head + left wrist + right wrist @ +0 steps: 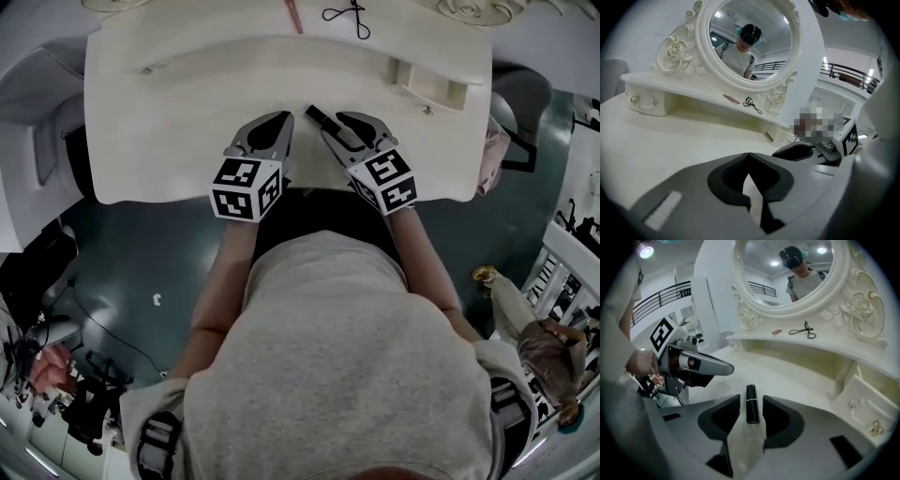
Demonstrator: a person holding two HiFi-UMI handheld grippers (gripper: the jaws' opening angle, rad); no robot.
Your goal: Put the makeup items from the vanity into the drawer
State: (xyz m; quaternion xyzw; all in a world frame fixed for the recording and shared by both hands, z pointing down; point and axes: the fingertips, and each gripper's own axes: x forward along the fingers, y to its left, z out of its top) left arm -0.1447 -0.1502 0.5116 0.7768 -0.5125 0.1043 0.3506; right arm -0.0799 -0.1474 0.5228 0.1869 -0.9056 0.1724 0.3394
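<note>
A black lipstick (751,405) with a gold band lies flat on the white vanity top (187,112). It lies between the fingers of my right gripper (751,398), which is open with a gap on each side of the lipstick. In the head view the lipstick (318,116) pokes out ahead of that gripper (339,126). My left gripper (280,120) rests beside it on the tabletop, shut and empty, fingertips touching (749,155). A small drawer (433,86) stands pulled out at the right under the shelf.
On the raised shelf lie a pink-red item (294,14) and a black wire-like piece (349,17). An ornate round mirror (750,37) rises behind the shelf. A second small drawer (644,101) at the left is closed. The table's front edge runs just under both grippers.
</note>
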